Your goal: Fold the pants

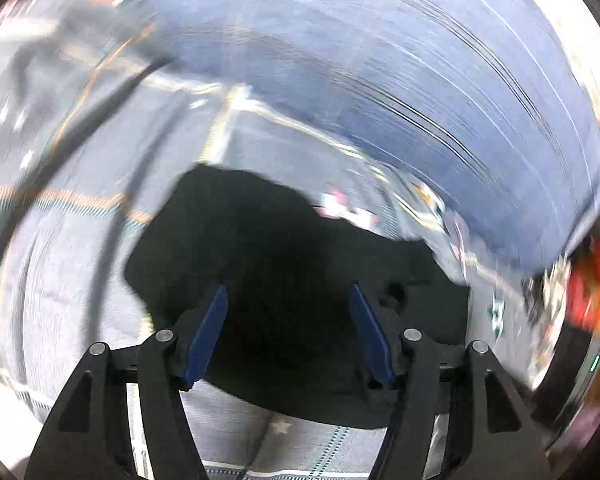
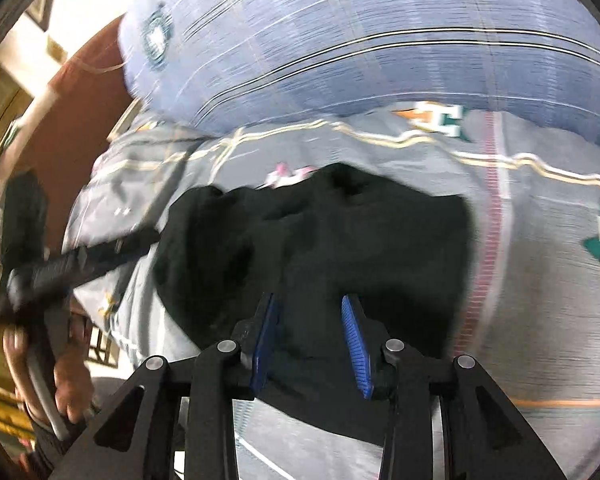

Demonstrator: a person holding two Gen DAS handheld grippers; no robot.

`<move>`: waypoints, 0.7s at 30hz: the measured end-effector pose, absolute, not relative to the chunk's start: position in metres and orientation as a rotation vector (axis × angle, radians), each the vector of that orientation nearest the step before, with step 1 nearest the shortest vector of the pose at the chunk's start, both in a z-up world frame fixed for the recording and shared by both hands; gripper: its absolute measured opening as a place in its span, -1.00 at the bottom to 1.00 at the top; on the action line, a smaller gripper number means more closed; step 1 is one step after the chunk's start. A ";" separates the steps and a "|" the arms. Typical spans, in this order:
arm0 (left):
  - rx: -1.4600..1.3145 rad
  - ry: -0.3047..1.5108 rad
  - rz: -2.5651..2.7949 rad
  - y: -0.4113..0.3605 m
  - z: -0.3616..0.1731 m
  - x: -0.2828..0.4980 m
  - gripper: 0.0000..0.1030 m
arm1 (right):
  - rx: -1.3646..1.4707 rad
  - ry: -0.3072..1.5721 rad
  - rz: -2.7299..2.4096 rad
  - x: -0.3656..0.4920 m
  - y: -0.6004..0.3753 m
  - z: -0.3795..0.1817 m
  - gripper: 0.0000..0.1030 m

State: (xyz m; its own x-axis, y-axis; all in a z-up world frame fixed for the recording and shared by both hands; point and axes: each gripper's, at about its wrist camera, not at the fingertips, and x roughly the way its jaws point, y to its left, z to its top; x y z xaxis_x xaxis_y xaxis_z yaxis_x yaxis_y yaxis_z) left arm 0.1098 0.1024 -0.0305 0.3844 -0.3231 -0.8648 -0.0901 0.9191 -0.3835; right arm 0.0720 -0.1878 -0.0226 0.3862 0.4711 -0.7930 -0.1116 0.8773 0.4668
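Right wrist view: we are looking over the grey bedspread [image 2: 540, 240], black pants [image 2: 320, 240] bunched mid-bed. Both the right gripper [image 2: 312, 300] and left gripper [image 1: 288, 292] are hovering parted, empty. We are advising flattening before pinching an edge.

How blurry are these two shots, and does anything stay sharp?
Left wrist view: heavy motion smear across the bedding and blue pillow; only the left gripper is crisp. Right wrist view: milder blur; the pants are a dark, detail-poor mass; the right gripper is sharp.
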 end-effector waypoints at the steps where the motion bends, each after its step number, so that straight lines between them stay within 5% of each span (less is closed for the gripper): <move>1: -0.451 1.186 -0.140 0.116 -0.037 0.111 0.22 | 0.372 1.119 0.394 0.071 -0.180 -0.024 -0.37; 9: -0.680 1.244 -0.001 0.177 -0.077 0.093 0.22 | 0.398 1.123 0.520 0.070 -0.132 -0.034 -0.30; 14: -0.689 1.287 -0.009 0.166 -0.093 0.098 0.21 | 0.408 1.112 0.518 0.073 -0.113 -0.037 0.09; 21: -0.791 1.306 -0.003 0.166 -0.112 0.110 0.14 | 0.388 1.132 0.518 0.073 -0.098 -0.049 0.09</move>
